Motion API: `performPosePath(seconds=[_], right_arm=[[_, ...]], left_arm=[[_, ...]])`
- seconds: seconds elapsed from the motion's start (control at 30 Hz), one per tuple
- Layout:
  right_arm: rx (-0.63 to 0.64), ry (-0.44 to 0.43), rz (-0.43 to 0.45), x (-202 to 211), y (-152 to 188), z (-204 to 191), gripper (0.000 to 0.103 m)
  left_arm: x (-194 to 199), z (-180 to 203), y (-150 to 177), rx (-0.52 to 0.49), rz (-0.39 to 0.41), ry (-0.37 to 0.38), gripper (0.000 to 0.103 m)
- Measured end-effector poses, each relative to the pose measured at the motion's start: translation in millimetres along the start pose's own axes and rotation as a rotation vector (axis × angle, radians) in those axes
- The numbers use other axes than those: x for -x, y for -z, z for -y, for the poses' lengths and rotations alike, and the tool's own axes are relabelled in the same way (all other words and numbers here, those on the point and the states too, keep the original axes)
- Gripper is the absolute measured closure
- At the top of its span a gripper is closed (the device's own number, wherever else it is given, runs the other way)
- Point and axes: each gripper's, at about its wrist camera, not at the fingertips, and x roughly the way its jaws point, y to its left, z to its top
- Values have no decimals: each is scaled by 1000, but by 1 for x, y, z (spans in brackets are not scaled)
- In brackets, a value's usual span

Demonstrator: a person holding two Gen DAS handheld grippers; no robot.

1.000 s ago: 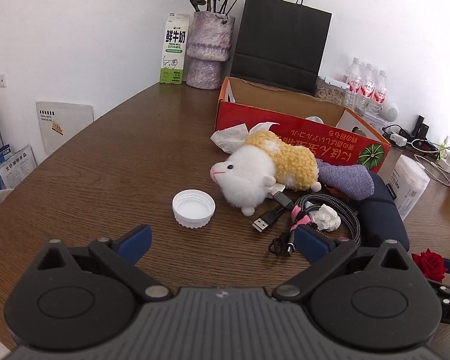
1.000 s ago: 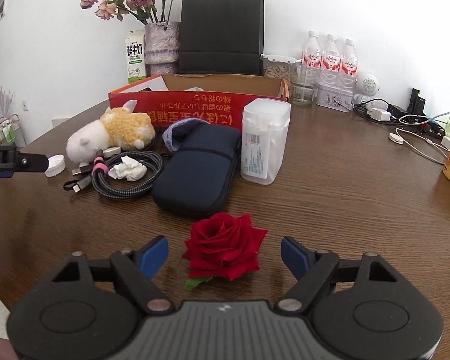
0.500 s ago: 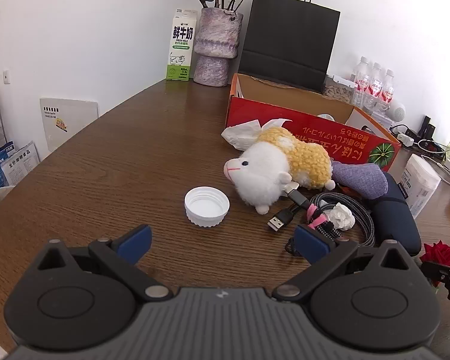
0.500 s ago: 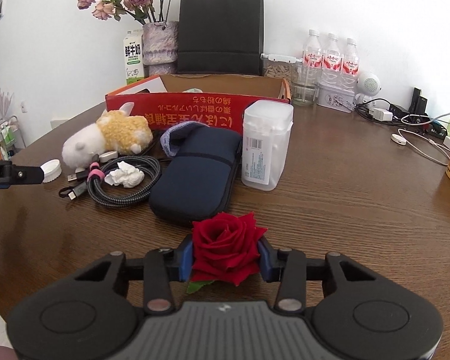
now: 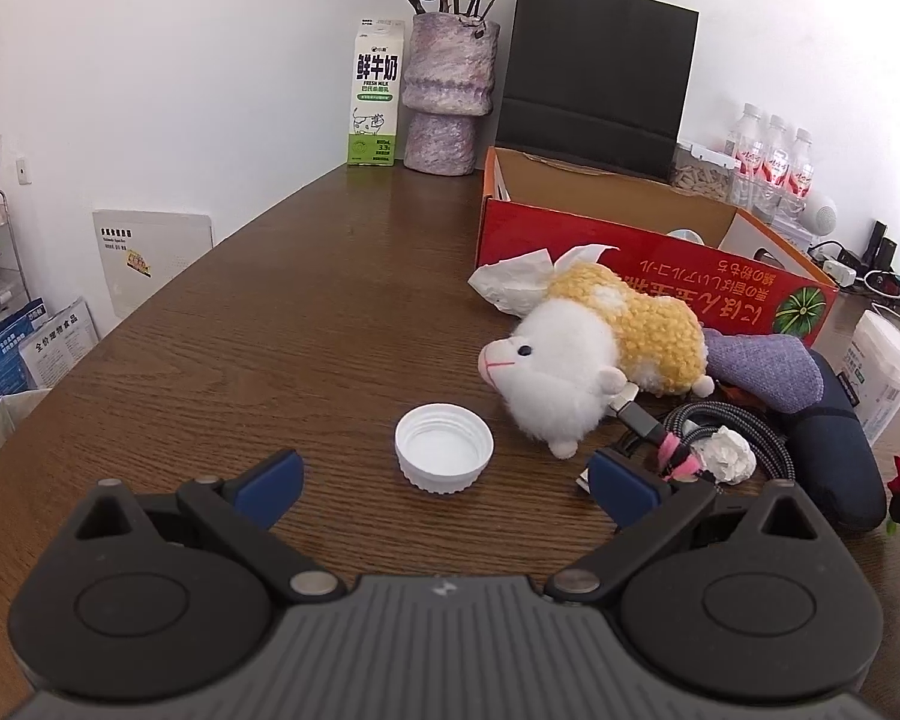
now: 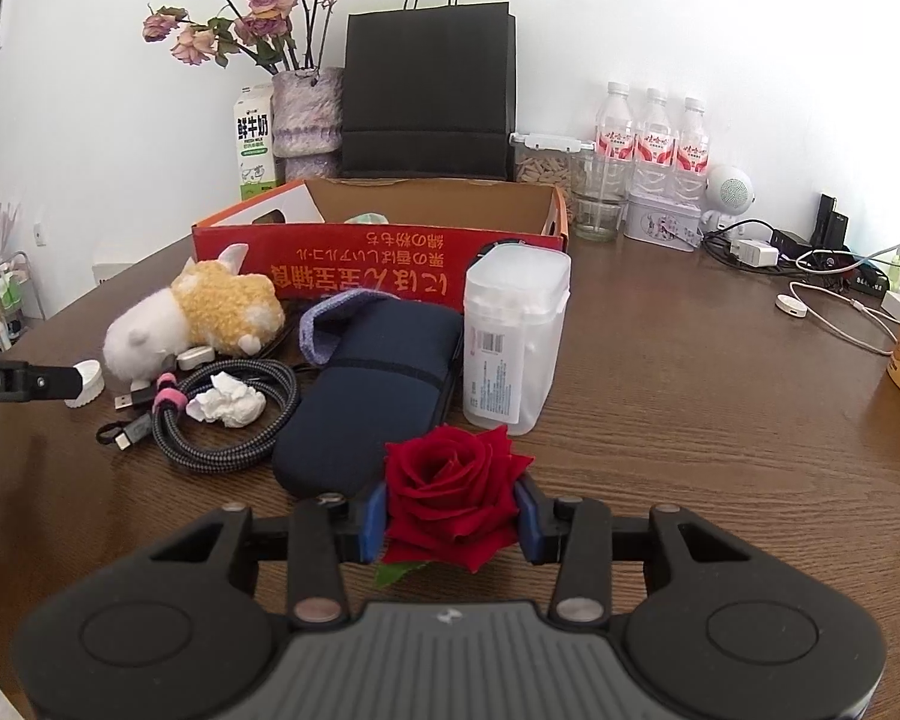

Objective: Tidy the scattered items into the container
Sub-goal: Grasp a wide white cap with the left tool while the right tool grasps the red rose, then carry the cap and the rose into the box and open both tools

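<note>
The right tongs [image 6: 450, 517] clamp a red rose [image 6: 455, 495] near the table's [image 6: 690, 420] front edge, seemingly just off the wood. The left tongs [image 5: 444, 486] stand apart around a white bottle cap [image 5: 443, 447]. The red cardboard box [image 6: 378, 270] sits behind.

Left gripper [image 5: 444, 483] fingers spread; right gripper [image 6: 452, 519] fingers clamped.

office-like room | wooden table [image 5: 282, 324] | chargers and cables [image 6: 810, 258] at 2 o'clock | leaflets [image 5: 36, 348] at 9 o'clock | bottled water [image 6: 651, 138]
</note>
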Motion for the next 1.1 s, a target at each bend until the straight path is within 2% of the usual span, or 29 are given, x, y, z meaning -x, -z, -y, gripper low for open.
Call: performPosePath(seconds=[0.1,0.23,0.33,0.4,0.5,0.53,0.6,0.8,1.1], right_arm=[[-2,-1,1,-4,-2,0,63],[-8,-2,4,-6,-4,1,63],[-8,1,4,-8,-6,2,63],[-8,1,4,-9,-7,2,63],[-12,0,4,-9,-8,2,63],[-13,-1,5,-9,-8,3,63],[-14,-2,5,-10,-9,3,63],[-17,-7,6,-10,-8,4,63],[-21,-12,21,-2,-6,5,63]], left_arm=[[-6,-2,-2,-2,-3,-2,0],[-16,-2,-5,-19,5,-42,2],[-24,-3,-7,-22,-6,-51,16],[-28,-3,-8,-27,-19,-40,31],[-31,-1,-8,-43,-32,-40,45],[-32,0,-8,-52,-31,-45,47],[-32,1,-8,-61,-30,-52,59],[-30,0,-8,-43,-24,-65,62],[-15,-2,-10,-36,26,-78,62]])
